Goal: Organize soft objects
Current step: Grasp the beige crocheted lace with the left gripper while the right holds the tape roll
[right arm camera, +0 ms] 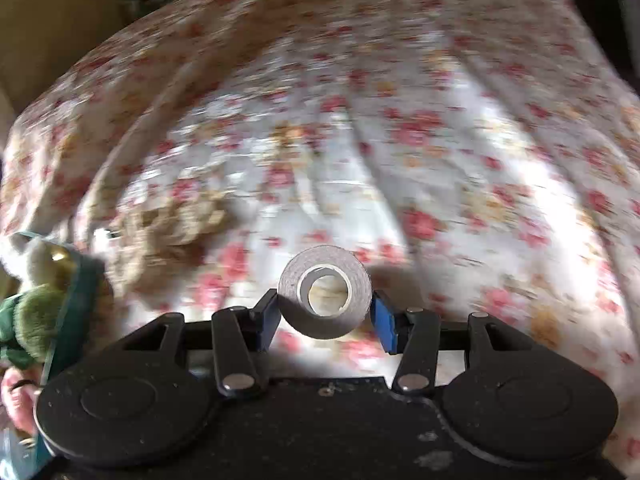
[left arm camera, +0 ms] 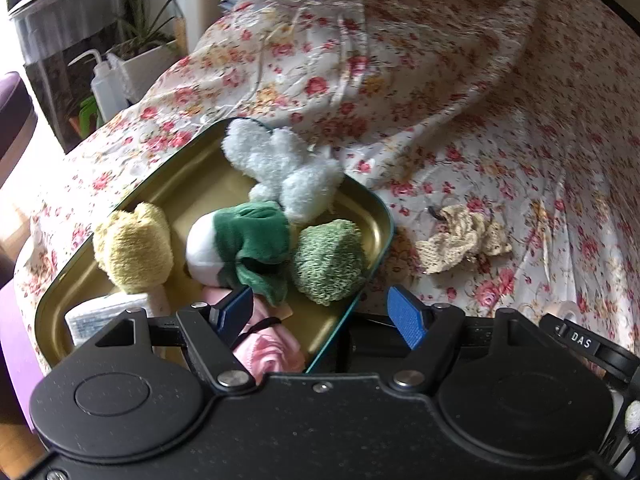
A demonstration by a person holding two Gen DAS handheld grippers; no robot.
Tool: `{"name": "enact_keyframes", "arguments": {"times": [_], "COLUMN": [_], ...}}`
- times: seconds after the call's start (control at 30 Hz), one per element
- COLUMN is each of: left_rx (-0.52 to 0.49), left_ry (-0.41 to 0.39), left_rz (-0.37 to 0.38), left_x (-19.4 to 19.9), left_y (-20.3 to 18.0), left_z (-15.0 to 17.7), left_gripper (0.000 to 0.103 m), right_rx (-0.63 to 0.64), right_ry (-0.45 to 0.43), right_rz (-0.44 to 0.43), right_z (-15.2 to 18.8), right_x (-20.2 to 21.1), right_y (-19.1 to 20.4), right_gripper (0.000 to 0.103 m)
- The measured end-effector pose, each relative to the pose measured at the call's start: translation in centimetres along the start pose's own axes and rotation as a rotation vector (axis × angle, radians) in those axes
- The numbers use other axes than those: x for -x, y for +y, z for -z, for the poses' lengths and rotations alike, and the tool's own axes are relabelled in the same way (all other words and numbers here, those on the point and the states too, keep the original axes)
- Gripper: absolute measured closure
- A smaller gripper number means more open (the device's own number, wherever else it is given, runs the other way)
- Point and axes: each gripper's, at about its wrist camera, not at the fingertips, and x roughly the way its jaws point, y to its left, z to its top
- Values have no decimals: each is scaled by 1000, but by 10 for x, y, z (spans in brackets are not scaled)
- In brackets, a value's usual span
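In the left wrist view, a green-rimmed gold tin (left arm camera: 192, 188) on the floral cloth holds a pale blue plush (left arm camera: 280, 168), a yellow plush (left arm camera: 134, 248), a green-and-white plush (left arm camera: 236, 244), a green knitted ball (left arm camera: 328, 264), a pink rolled cloth (left arm camera: 268, 352) and a white packet (left arm camera: 104, 316). My left gripper (left arm camera: 324, 316) is open and empty over the tin's near corner. A beige crocheted cloth (left arm camera: 460, 240) lies right of the tin, and shows blurred in the right wrist view (right arm camera: 172, 232). My right gripper (right arm camera: 325, 316) is shut on a grey tape roll (right arm camera: 325, 292), held above the cloth.
The floral cloth (left arm camera: 480, 100) covers a lumpy surface that rises at the back. A white squeeze bottle (left arm camera: 105, 84) and a potted plant (left arm camera: 148, 40) stand beyond the left edge. The tin's edge (right arm camera: 68, 300) shows at the far left of the right wrist view.
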Motion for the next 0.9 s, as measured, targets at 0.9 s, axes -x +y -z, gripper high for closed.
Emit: {"name": "enact_keyframes", "arguments": {"times": [0.9], "left_rx": [-400], "left_ry": [-45], "left_rz": [46], "left_x": [-46], "left_y": [-112], "left_z": [-15], "left_gripper": [32], "right_rx": [-101], "right_ry": [-88], "right_rz": [-60], "right_z": [29], "right_x": [-10], "right_y": [-31], "right_gripper": [55]}}
